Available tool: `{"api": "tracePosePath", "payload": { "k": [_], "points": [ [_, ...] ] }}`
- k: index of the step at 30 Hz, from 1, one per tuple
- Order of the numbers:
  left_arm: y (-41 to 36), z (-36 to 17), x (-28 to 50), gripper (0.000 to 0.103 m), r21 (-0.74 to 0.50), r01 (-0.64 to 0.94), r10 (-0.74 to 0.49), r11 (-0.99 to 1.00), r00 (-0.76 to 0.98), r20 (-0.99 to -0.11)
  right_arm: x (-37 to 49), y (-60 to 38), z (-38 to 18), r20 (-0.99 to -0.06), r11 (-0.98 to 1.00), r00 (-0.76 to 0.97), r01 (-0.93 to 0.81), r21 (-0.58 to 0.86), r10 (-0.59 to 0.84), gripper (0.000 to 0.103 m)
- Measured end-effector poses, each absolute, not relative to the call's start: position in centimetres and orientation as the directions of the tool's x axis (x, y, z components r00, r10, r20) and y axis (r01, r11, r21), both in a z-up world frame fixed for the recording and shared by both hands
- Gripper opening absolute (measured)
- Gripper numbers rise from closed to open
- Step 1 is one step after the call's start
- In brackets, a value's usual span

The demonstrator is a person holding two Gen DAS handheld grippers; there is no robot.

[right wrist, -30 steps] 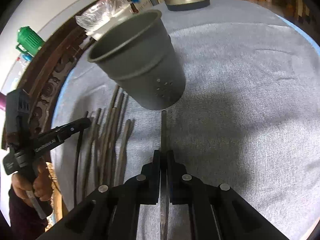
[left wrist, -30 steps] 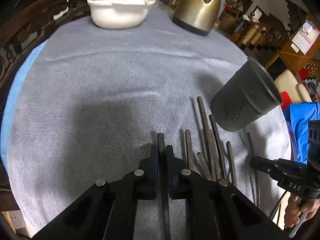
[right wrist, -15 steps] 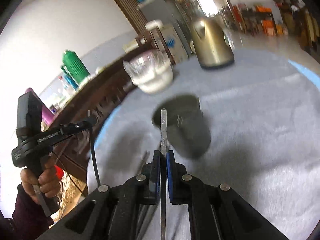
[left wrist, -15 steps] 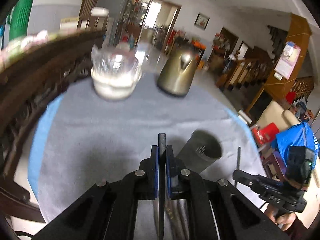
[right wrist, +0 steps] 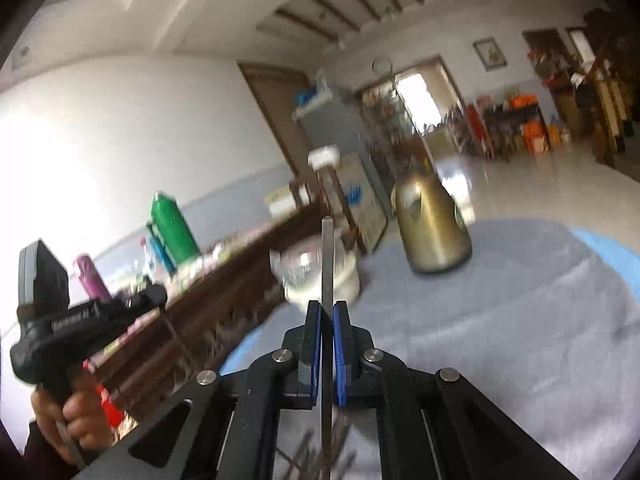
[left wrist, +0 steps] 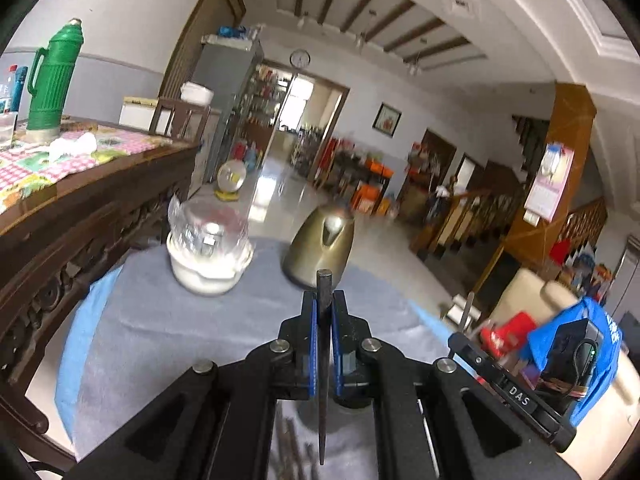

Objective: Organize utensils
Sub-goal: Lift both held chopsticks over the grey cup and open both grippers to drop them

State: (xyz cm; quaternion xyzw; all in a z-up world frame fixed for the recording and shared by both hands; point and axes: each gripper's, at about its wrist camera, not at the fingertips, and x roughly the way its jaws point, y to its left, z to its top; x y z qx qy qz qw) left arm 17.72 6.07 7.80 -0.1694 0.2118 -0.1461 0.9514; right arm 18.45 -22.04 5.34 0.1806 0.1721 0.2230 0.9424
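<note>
Left gripper (left wrist: 324,312): jaws pinching one dark chopstick (left wrist: 322,360), tip past the pads. Right gripper (right wrist: 327,320): pinching a second chopstick (right wrist: 327,264). Ahead of both: gold kettle (left wrist: 320,246), white bowl (left wrist: 208,264).

A glossy brass-coloured metal kettle (left wrist: 320,246) is gleaming on the matt, finely woven grey cloth (left wrist: 160,332); a crinkled clear plastic bag (left wrist: 208,228) is shining over a smooth white bowl (left wrist: 200,276).
</note>
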Motion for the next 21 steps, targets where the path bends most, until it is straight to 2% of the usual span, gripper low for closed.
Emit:
{"api": "tracePosePath", "payload": {
  "k": [6, 10, 15, 21],
  "points": [
    [5.7, 10.7, 18.6, 0.007, -0.42, 0.203, -0.326, 0.884, 0.913, -0.244, 21.4, -21.9, 8.6, -0.127, 0.853, 0.912, -0.306, 0.423, 0.391, 0.006],
    [4.5, 10.8, 19.9, 0.007, -0.395, 0.181, -0.277, 0.901, 0.94, -0.199, 22.9, -21.0, 9.0, -0.104, 0.895, 0.948, -0.245, 0.374, 0.303, 0.006],
    [2.5, 7.7, 22.1, 0.007, -0.381, 0.151, -0.266, 0.912, 0.926, -0.27, 24.8, -19.1, 6.8, -0.171, 0.937, 0.953, -0.193, 0.292, 0.25, 0.006],
    [1.4, 4.4, 23.2, 0.007, -0.359, 0.143, -0.285, 0.922, 0.879, -0.382, 25.3, -18.6, 4.9, -0.278, 0.944, 0.918, -0.214, 0.251, 0.282, 0.007]
  ]
}}
